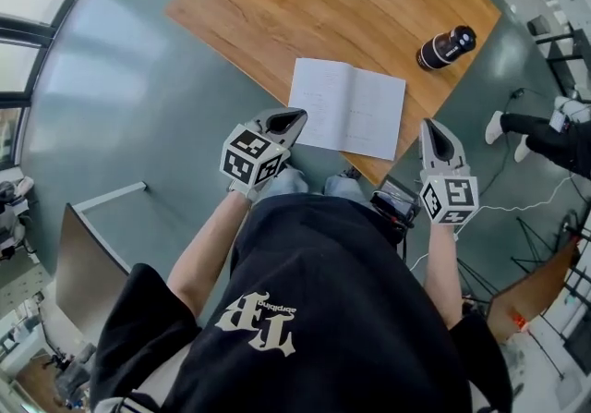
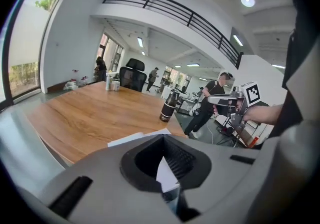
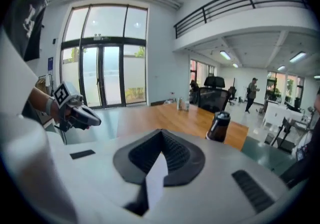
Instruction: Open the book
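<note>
book (image 1: 348, 108) lies open, white pages up; left gripper (image 1: 296, 115) and right gripper (image 1: 430, 125) fingers closed, empty.

White book (image 1: 347, 107) open on table (image 1: 277, 5)

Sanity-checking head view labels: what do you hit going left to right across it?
left gripper → open book → right gripper → bystander's legs. Bottle left out: it lines up with the right gripper.

wooden table (image 1: 369, 5) | black bottle (image 1: 445, 47): upright near table corner | office chair (image 2: 134, 75): beyond far edge
</note>
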A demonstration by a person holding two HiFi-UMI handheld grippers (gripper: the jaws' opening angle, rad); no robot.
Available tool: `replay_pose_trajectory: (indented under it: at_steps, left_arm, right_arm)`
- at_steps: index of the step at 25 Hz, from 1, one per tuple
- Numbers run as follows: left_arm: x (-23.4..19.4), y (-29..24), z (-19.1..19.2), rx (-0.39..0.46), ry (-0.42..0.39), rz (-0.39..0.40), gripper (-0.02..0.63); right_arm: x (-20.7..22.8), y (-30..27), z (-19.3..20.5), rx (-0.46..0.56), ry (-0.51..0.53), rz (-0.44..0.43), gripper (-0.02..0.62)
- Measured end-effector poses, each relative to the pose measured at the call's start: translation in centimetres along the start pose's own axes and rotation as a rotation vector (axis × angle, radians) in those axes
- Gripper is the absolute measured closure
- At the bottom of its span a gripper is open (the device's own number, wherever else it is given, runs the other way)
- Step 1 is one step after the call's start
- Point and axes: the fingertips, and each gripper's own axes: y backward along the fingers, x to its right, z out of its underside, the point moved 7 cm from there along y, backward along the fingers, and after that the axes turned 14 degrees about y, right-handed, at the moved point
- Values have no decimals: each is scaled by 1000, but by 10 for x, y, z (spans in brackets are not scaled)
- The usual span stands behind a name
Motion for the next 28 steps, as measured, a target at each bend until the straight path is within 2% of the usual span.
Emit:
replay_pose_trajectory:
  at_steps: [3,8,16,19,21,25,28]
  left_arm:
    - [1,11,-14,54,-4,-26,601]
    - [12,16,-30,100,-26,-19,601]
    - [36,36,-62,209,-80,4,601]
    - [44,40,-69,230,-96,13,601]
    - [48,44,-73,245,-104,21,601]
    - [59,53,-81,280,-127,32,601]
    - [66,60,-86,305,-157,28,601]
  right_arm:
    - [19,5,-14,128,-27,60,609]
    - [38,-7,-34,206,-80,78,609]
    - [26,27,-124,444,-129,0,609]
    - [19,44,-149,509,-168,-49,609]
    - [12,55,-165,541,-157,-67,609]
    - [0,76,-183,610,-187,-143,609]
    - [-13,82,-182,602,-193,-173,609]
